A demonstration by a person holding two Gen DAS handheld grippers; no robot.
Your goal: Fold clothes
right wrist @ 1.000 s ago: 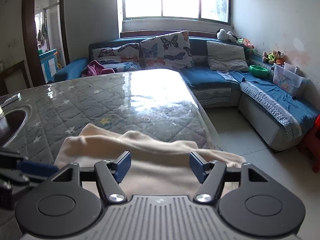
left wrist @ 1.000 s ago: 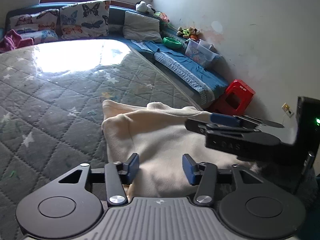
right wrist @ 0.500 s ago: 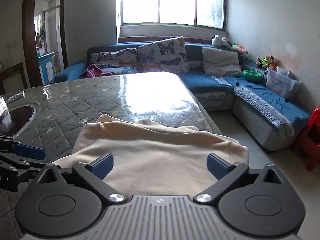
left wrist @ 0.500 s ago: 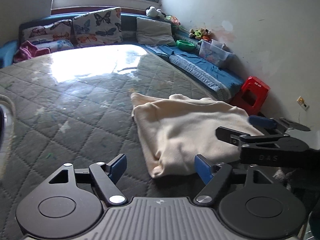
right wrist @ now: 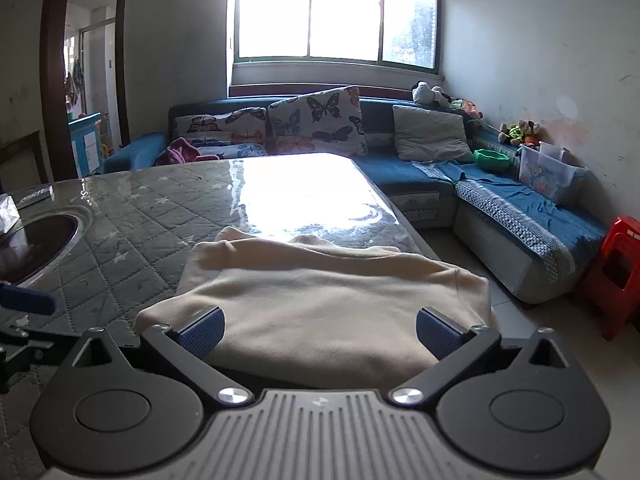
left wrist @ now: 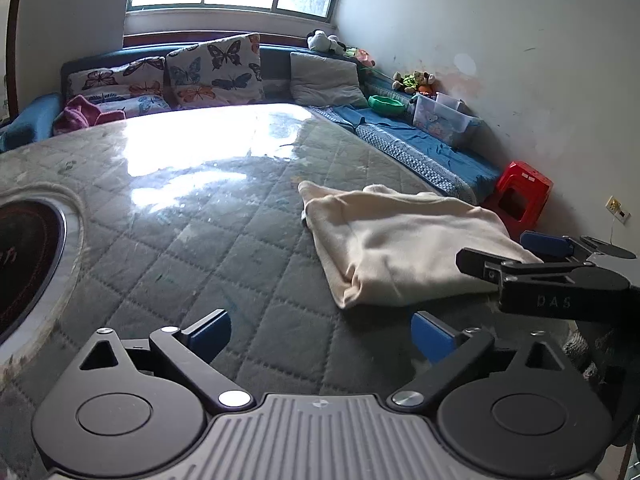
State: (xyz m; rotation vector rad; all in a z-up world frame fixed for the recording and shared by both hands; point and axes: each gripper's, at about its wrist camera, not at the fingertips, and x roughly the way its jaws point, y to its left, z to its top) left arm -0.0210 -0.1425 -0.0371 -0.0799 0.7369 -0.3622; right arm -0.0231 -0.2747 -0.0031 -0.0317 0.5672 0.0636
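Observation:
A cream garment [left wrist: 404, 240] lies folded on the grey quilted table [left wrist: 192, 232], near its right edge. My left gripper [left wrist: 320, 334] is open and empty, over bare table to the left of the garment's near corner. My right gripper [right wrist: 318, 330] is open and empty, just above the near edge of the garment [right wrist: 320, 304]. The right gripper also shows from the side in the left wrist view [left wrist: 532, 256], at the garment's near right corner. A blue pad of the left gripper shows at the left edge of the right wrist view [right wrist: 24, 300].
A round dark inset [left wrist: 24, 248] sits in the table at the left. A blue corner sofa [right wrist: 520, 216] with butterfly cushions [right wrist: 316, 120] runs behind and right. A red stool [right wrist: 616, 276] stands on the floor to the right. A clear box [right wrist: 548, 176] sits on the sofa.
Both grippers opened wide and drew back from the garment. The left gripper moved back and left, so it is now over bare table. The garment stays folded on the table.

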